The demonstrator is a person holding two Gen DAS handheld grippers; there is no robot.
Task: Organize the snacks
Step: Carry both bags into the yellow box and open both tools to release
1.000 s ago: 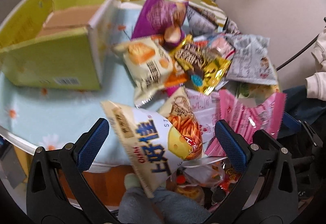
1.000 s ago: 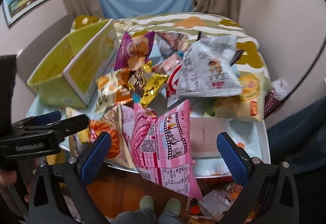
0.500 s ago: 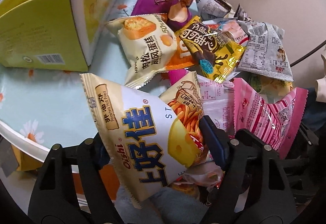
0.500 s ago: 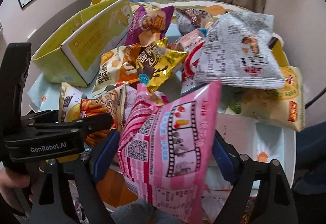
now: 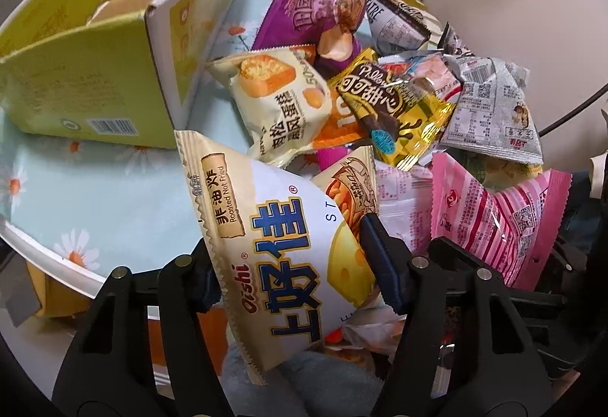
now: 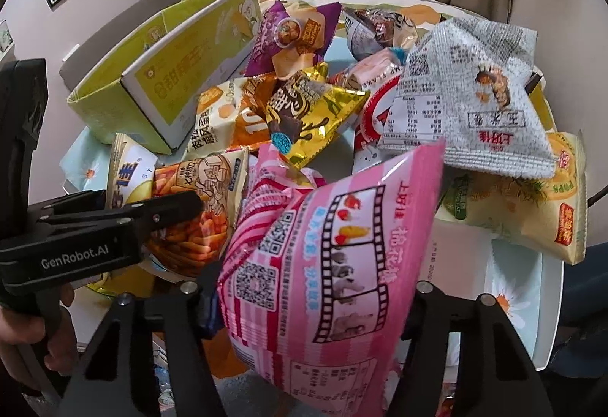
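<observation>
Pickup step: your L gripper point(image 5: 296, 265) is closing on the Oishi bag point(image 5: 281, 246), R gripper point(image 6: 304, 299) closing on the pink bag point(image 6: 326, 257). Next, lift both to the yellow box point(image 5: 95, 75).

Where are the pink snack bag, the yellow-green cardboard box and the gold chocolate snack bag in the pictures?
pink snack bag point(image 6: 334, 265): right wrist view, on its printed front.
yellow-green cardboard box point(image 5: 76, 82): left wrist view, on its near outer wall.
gold chocolate snack bag point(image 5: 395, 105): left wrist view, on its front.
</observation>
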